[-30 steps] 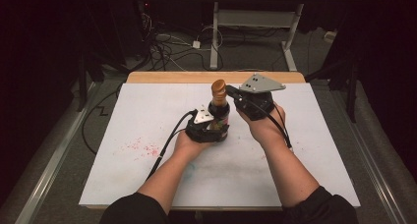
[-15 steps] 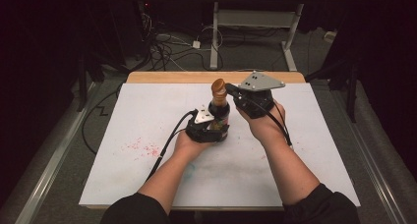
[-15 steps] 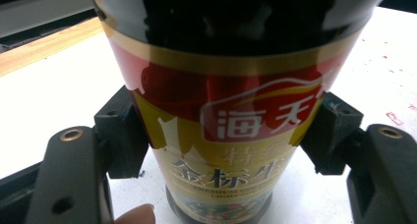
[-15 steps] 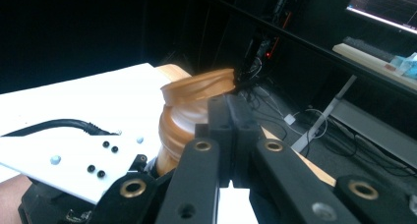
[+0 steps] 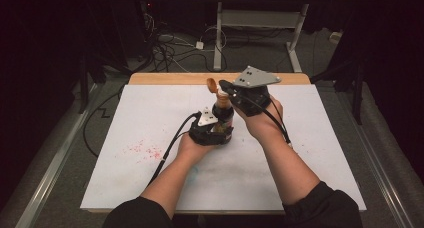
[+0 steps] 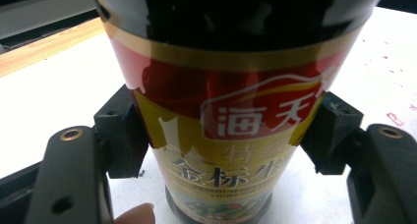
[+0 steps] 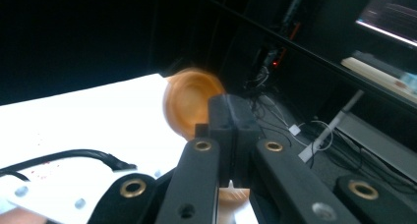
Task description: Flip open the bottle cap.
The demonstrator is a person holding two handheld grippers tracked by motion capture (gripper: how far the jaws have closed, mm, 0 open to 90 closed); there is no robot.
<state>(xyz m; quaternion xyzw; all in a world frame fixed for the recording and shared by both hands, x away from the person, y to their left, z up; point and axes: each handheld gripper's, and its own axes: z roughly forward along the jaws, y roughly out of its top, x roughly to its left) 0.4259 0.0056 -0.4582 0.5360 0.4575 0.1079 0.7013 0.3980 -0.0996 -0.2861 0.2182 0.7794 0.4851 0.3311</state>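
Toward the far edge of the white-topped table [image 5: 310, 153], a dark glass sauce bottle with a red-and-yellow label [image 6: 231, 111] stands pinched between the left gripper's [image 5: 211, 130] fingers. Its orange flip cap [image 7: 189, 103] stands open; the right gripper's [image 5: 231, 90] fingers look pressed together beside it, so pouring seems left.

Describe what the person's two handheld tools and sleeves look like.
Both tools are black. The left tool and the right tool each carry a grey three-cornered plate with dark dots and trail a black cable. Brass-coloured rivets dot their linkages. The person wears dark sleeves, pushed above the forearms.
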